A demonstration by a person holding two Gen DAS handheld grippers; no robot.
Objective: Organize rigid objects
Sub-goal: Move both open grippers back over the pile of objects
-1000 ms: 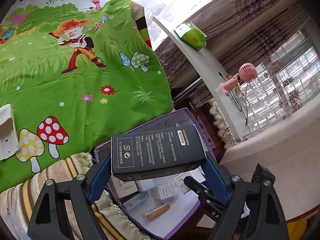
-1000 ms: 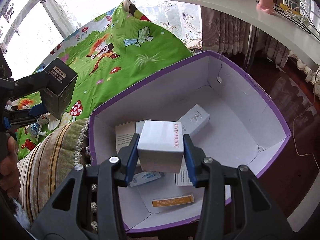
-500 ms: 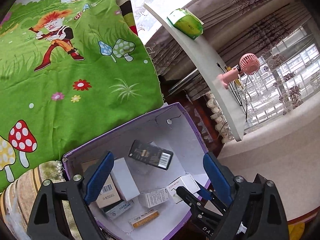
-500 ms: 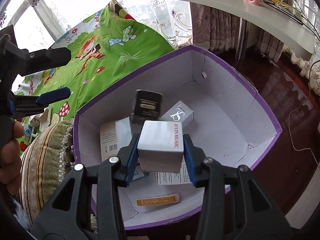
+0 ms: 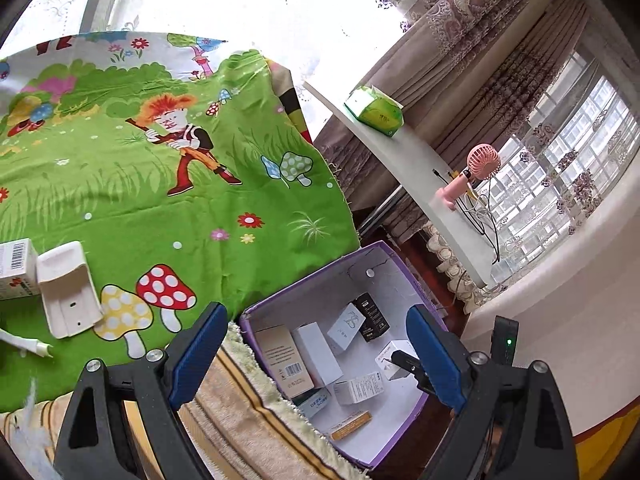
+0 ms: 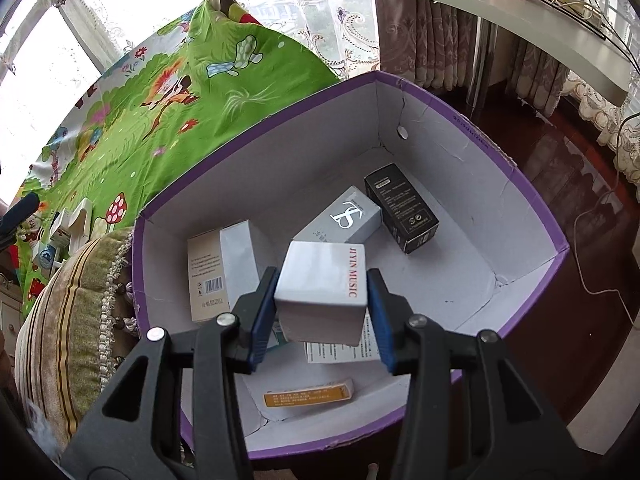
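A purple box (image 6: pixel 520 184) with white inner walls holds several small cartons, among them a black carton (image 6: pixel 400 208) lying near its far wall, also visible in the left wrist view (image 5: pixel 372 316). My right gripper (image 6: pixel 322 280) hangs over the box. Its jaws are opening, and the white "JIYIN MUSIC" carton (image 6: pixel 320 292) sits loose and tilted between the blue pads. My left gripper (image 5: pixel 314 312) stands wide open with nothing between its fingers, above the box's near rim (image 5: pixel 400 264) and a striped cushion (image 5: pixel 240 420).
A green cartoon cloth (image 5: pixel 160 208) covers the surface left of the box. On it lie a white plastic holder (image 5: pixel 68 292), a barcoded carton (image 5: pixel 16 268) and a white cable (image 5: pixel 24 344). A white shelf carries a green tissue pack (image 5: pixel 376 110) and a pink fan (image 5: pixel 476 172).
My left gripper let go of the black carton, which dropped into the purple box, then drew back toward the cloth. The right jaws widened around the white carton.
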